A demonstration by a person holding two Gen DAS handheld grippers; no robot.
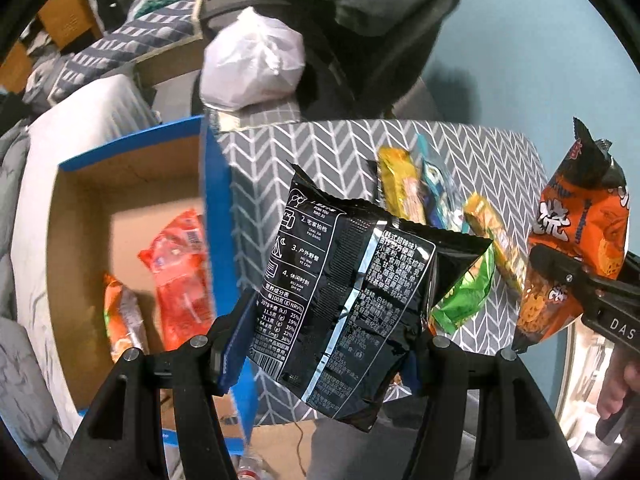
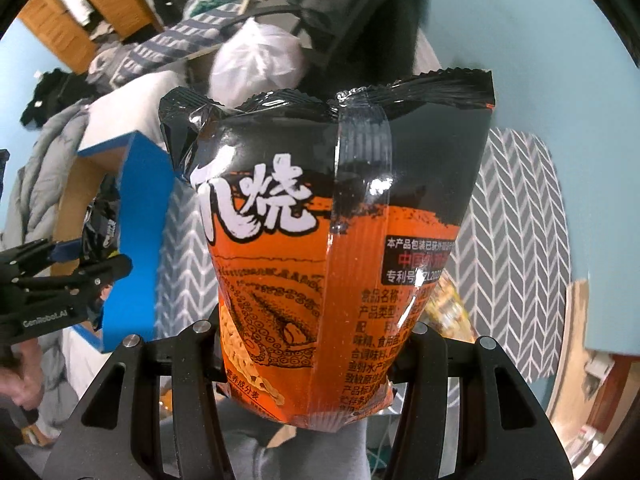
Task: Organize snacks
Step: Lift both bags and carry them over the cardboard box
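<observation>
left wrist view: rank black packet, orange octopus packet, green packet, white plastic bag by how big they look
1. black packet, though it is nearest the camera
2. white plastic bag and orange octopus packet, too alike to rank
3. green packet, partly hidden

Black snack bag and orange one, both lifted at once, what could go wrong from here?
1. The left gripper pinches the black snack bag at its lower end; it may swing or slip.
2. The blue-edged cardboard box has a tall wall a bag may catch.
3. The orange snack bag blocks the right view.
</observation>
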